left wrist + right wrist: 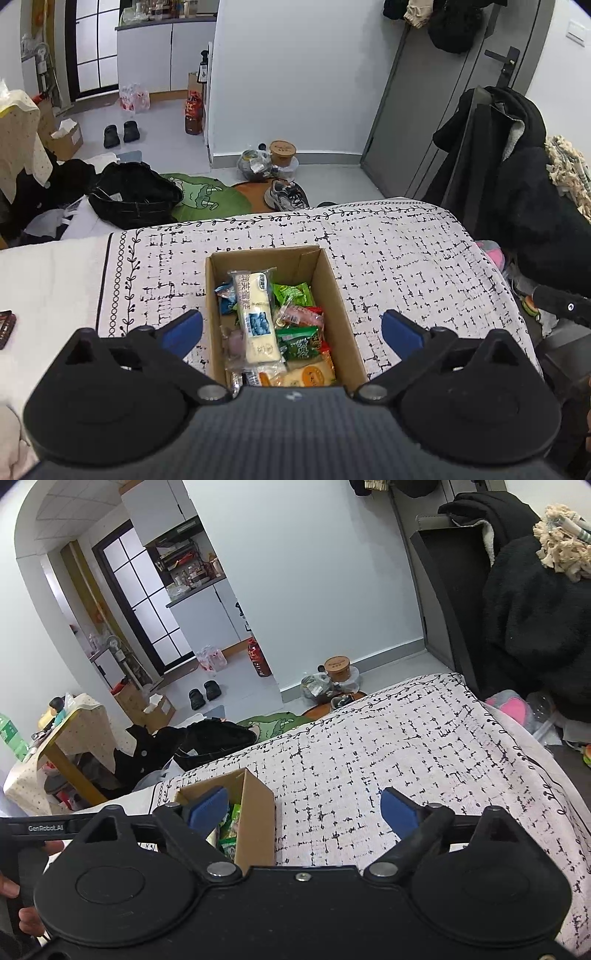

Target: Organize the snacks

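Note:
An open cardboard box (334, 284) sits on the patterned cloth (406, 258), filled with snack packets. A long white packet with a blue label (256, 321) lies on top, with green packets (293, 293), a pink one and an orange one around it. My left gripper (291, 330) hovers above the box, open wide, its blue pads on either side of the box and touching nothing. In the right wrist view the same box (255, 812) stands at the left. My right gripper (303, 810) is open over the cloth (406, 746) just right of it, nothing between its pads.
A dark packet (5, 326) lies at the far left on the white sheet. A chair draped with dark clothes (517, 177) stands right of the bed. Clothes, shoes and bags litter the floor beyond the far edge. A hand (14, 890) grips the other gripper's handle at the lower left.

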A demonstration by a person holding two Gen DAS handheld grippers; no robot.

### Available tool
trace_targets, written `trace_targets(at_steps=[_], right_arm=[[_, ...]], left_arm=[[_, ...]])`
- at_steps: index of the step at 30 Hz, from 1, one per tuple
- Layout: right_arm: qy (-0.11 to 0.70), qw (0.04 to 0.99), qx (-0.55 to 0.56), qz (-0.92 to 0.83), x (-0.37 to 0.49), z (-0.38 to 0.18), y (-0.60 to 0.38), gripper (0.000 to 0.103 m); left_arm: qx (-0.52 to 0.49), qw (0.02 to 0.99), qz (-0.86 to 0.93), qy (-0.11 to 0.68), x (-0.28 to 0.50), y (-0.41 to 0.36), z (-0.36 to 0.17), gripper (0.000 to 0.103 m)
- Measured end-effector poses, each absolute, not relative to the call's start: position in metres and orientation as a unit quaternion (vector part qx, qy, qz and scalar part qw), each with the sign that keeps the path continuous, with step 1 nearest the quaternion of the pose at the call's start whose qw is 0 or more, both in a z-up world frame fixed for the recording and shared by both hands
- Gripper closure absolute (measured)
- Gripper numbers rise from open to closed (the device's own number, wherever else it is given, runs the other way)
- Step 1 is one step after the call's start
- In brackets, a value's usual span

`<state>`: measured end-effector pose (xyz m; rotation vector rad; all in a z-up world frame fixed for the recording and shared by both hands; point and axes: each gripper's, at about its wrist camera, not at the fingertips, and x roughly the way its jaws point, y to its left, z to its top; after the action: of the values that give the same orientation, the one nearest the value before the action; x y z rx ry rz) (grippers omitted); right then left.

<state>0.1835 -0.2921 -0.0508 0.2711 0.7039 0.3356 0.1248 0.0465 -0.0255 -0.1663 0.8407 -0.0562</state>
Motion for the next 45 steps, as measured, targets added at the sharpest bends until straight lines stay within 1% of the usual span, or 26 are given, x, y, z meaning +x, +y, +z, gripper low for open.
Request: trace_targets(at_steps=[2,7,11,17,22,34,45], right_arm=[[0.342,0.917,0.127,0.160,0.177,-0.050,-0.294,0.008],[0.350,0.915,0.125,0.155,0.164,-0.048,-0.299,0.006],[0.350,0.917,0.124,0.146,0.157,-0.046,-0.300,0.001],[0.356,0.921,0.102,0.124,0.143,-0.043,-0.297,0.000],[0.364,0.917,0.113,0.117,0.132,-0.039,-0.295,0.000],[0.370,0.917,0.033,0.143,0.116,-0.024,-0.267,0.000],[0.407,0.900,0.045,0.148,0.108,-0.032,-0.265,0.000]], left_arm=[[-0.080,0.910,-0.029,0.407,0.119,0.047,-0.024,0.000],[-0.075,0.913,-0.030,0.400,0.105,0.050,-0.019,0.000],[-0.071,0.915,-0.037,0.396,0.095,0.050,-0.016,0.000],[-0.068,0.918,-0.040,0.390,0.080,0.052,-0.012,0.000],[-0.066,0.918,-0.048,0.389,0.067,0.051,-0.012,0.000],[-0.074,0.915,-0.030,0.396,0.050,0.051,-0.013,0.000],[-0.078,0.910,-0.021,0.407,0.046,0.043,-0.015,0.000]])
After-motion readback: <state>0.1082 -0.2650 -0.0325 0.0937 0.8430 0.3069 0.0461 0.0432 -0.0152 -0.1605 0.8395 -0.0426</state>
